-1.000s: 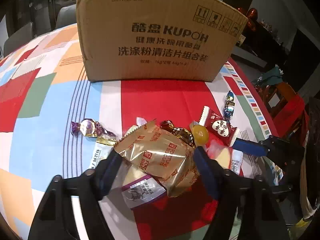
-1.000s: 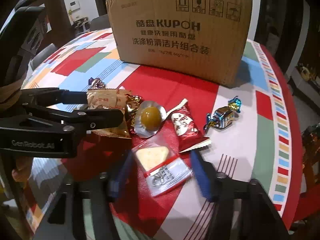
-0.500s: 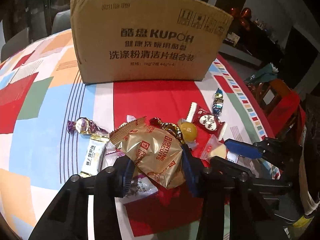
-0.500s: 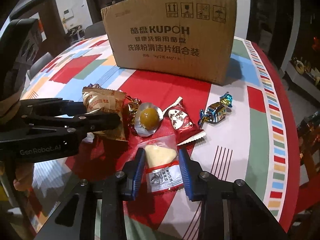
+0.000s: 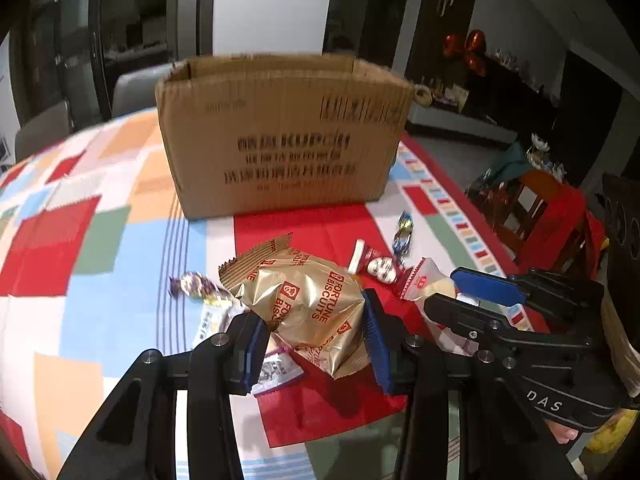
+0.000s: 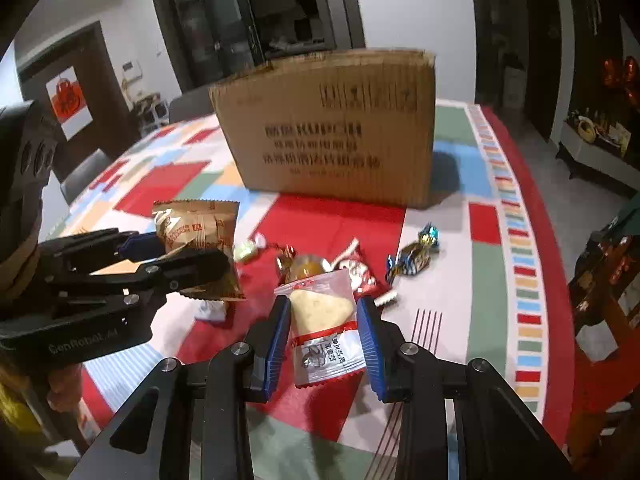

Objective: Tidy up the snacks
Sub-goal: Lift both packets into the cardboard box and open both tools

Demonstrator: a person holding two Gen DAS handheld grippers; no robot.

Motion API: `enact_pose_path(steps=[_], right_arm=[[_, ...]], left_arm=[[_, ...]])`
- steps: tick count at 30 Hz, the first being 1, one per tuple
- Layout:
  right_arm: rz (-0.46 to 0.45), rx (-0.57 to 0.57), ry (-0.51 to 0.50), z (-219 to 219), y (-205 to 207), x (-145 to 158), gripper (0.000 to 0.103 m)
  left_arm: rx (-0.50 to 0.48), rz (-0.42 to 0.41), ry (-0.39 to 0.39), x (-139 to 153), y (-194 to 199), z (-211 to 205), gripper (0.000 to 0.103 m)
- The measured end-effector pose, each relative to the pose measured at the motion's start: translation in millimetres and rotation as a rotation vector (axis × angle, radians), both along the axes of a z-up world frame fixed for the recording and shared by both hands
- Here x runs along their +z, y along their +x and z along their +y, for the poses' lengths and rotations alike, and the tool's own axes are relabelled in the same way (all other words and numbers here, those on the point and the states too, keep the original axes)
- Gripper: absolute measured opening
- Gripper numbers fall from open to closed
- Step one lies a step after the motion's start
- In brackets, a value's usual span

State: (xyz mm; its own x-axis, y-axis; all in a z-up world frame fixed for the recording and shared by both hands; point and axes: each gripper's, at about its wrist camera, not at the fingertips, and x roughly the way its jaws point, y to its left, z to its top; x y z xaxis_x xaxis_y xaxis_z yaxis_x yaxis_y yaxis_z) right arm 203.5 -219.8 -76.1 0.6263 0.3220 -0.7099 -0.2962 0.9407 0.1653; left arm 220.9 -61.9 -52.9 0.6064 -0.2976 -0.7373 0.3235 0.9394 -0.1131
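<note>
**Two grippers, two snacks, both clear of the cloth**

While the left wrist camera crowds in on its own catch, the right one gives the side-on angle: the left gripper [image 6: 188, 254] pinches the gold biscuit packet [image 6: 196, 226] above the patchwork tablecloth [image 6: 486, 280]. From the left camera, that left gripper [image 5: 314, 340] has its blue pads pressed into the crumpled foil of the gold biscuit packet [image 5: 308, 300], "FORTUNE BISCUITS" in orange on the front. Over on the right, the right gripper [image 6: 324, 340] is clamped on the clear cracker packet [image 6: 326, 328], a pale wafer behind a red band and printed label; the left camera catches only a sliver of that cracker packet [image 5: 430, 286].

One open-topped cardboard box [image 6: 332, 128] stands behind everything, its print blurred. Loose on the cloth: one blue foil candy [image 6: 416, 256], one red sachet [image 6: 360, 274], one yellow ball candy [image 6: 308, 268]. Only the left view shows one purple-wrapped sweet [image 5: 192, 286] beside the packet.
</note>
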Motion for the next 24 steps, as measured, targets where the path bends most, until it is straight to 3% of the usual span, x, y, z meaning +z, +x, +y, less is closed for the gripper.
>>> enact_pose_path(steps=[10, 24], right_arm=[[-0.121, -0.033, 0.052, -5, -5, 50, 0.036], [-0.279, -0.060, 0.095, -4, 10, 118, 0.036]], left_arm=[[0.002, -0.119, -0.009, 50, -7, 1, 0.043], [0.010, -0.257, -0.021, 116, 13, 8, 0.043]])
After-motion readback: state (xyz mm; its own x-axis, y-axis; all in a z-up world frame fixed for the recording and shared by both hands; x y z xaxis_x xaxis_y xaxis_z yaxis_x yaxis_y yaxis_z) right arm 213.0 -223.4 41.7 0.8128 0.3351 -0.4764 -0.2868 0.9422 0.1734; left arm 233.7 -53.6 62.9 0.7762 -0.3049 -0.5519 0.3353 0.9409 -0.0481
